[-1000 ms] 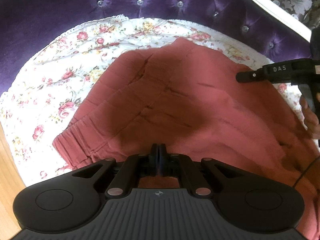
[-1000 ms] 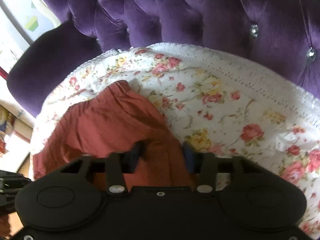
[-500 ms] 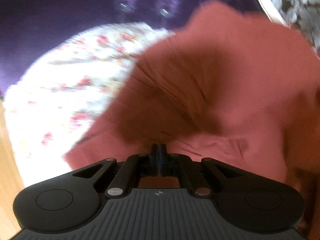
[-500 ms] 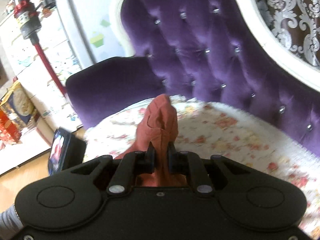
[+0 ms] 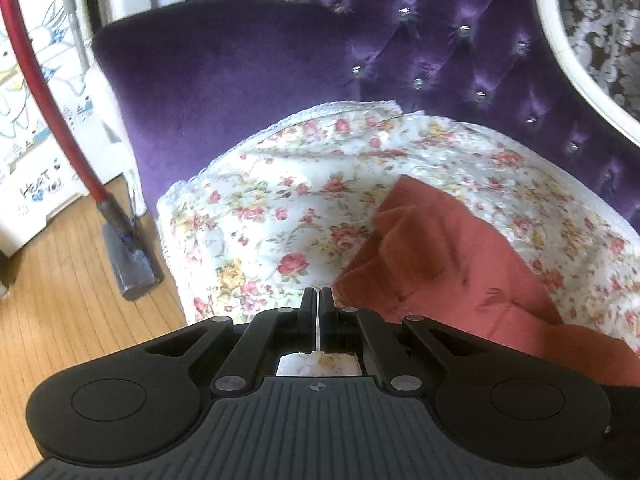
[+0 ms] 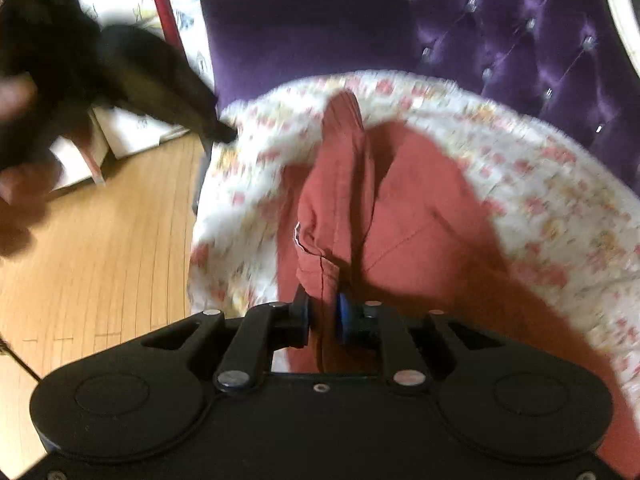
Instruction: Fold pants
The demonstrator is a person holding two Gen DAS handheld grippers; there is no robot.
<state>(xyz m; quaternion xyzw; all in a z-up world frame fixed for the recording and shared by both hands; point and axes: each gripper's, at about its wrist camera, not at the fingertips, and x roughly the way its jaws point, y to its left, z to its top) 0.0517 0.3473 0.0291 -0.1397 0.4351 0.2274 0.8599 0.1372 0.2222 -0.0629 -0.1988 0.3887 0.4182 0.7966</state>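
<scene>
The rust-red pants (image 5: 452,272) lie bunched on the floral seat cover (image 5: 280,208) of a purple chair. In the left wrist view my left gripper (image 5: 318,304) is shut on nothing and hovers over bare floral cloth, just left of the pants' edge. In the right wrist view my right gripper (image 6: 320,312) has a raised fold of the pants (image 6: 340,184) between its blue pads (image 6: 342,316). Those jaws are opening, though the cloth still fills the gap. The left gripper (image 6: 224,132) shows blurred at upper left, beside the seat's edge, with a hand (image 6: 16,96) behind it.
The purple tufted chair back (image 5: 440,40) and armrest (image 5: 220,60) wall in the seat at the rear and left. A red vacuum tube (image 5: 40,92) with its grey head (image 5: 132,264) stands on the wood floor (image 5: 80,340) left of the chair, next to white boxes (image 5: 32,160).
The left gripper, shut on the pants before, has come off them and swung left to the seat's edge. The right gripper closed on a pants fold and carried it left over the rest.
</scene>
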